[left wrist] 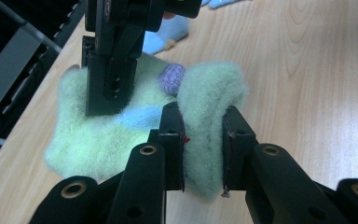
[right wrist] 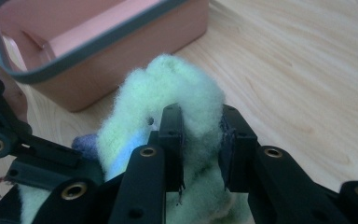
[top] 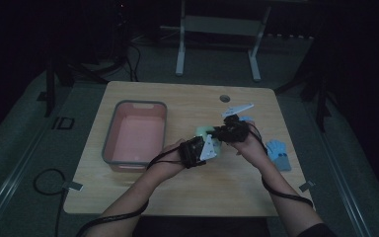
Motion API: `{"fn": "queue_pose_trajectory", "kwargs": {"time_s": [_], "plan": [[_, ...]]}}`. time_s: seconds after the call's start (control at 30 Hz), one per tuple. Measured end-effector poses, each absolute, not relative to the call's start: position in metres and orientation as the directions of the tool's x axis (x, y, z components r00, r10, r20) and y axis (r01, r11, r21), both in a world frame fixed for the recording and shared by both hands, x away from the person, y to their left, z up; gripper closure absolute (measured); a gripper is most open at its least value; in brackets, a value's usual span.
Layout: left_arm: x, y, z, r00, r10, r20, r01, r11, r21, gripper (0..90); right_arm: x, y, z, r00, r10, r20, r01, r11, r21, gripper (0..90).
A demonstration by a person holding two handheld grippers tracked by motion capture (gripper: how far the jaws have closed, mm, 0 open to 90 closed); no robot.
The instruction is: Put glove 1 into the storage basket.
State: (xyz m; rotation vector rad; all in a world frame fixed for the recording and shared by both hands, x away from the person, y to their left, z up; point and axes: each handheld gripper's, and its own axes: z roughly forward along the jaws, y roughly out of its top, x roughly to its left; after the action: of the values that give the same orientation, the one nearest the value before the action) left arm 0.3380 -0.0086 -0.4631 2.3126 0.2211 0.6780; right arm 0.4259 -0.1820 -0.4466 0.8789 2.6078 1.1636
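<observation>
- Dim room, with a pale wooden worktop (top: 143, 197) lit at its middle and dark floor all round it.
- Both grippers meet over the middle of the worktop, each clamped on the same fluffy pale green glove (left wrist: 200, 116).
- Left gripper (left wrist: 203, 144): its two black jaws squeeze a thick fold of the glove between the pads, the fleece bulging above and below them.
- Just beyond the left gripper's jaws, a light blue patch and a small purple tip show on the glove's flat part.
- Right gripper (right wrist: 199, 144): jaws closed on another bunched part of the glove (right wrist: 177, 88), the pile pressed in between the pads.
- From the left gripper, the right gripper comes down onto the glove from above and to its left.
- Pink bin (right wrist: 88, 74) with a grey rim stands beyond the right gripper's jaws, close behind the glove; in the high view it lies to the left of the left gripper (top: 208, 148).
- Blue glove (top: 278, 153) lies flat on the worktop just right of the right hand (top: 249, 143), apart from the green one.
</observation>
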Motion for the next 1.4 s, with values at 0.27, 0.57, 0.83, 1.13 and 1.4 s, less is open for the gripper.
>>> {"fn": "queue_pose_trajectory", "kwargs": {"time_s": [0.27,0.57,0.83,1.13,1.4], "plan": [[0.340,0.010,-0.451,0.834,0.354,0.423,-0.022,-0.745,0.666,74.8,0.434,-0.158,-0.434,-0.831,0.548,0.089,0.433,0.540,0.722,73.5],[0.342,0.039,-0.438,0.814,0.383,0.437,-0.008,-0.745,0.667,74.9,0.440,-0.129,-0.416,-0.849,0.523,0.068,0.400,0.555,0.729,73.5],[0.344,0.072,-0.434,0.804,0.416,0.425,0.030,-0.742,0.670,74.7,0.446,-0.089,-0.409,-0.869,0.492,0.060,0.376,0.576,0.726,73.5],[0.343,0.106,-0.439,0.789,0.444,0.425,0.066,-0.749,0.659,74.7,0.450,-0.046,-0.414,-0.888,0.457,0.050,0.349,0.599,0.720,73.5],[0.342,0.141,-0.443,0.774,0.480,0.413,0.116,-0.748,0.653,74.7,0.455,-0.005,-0.419,-0.906,0.421,0.054,0.332,0.624,0.708,73.5]]}}
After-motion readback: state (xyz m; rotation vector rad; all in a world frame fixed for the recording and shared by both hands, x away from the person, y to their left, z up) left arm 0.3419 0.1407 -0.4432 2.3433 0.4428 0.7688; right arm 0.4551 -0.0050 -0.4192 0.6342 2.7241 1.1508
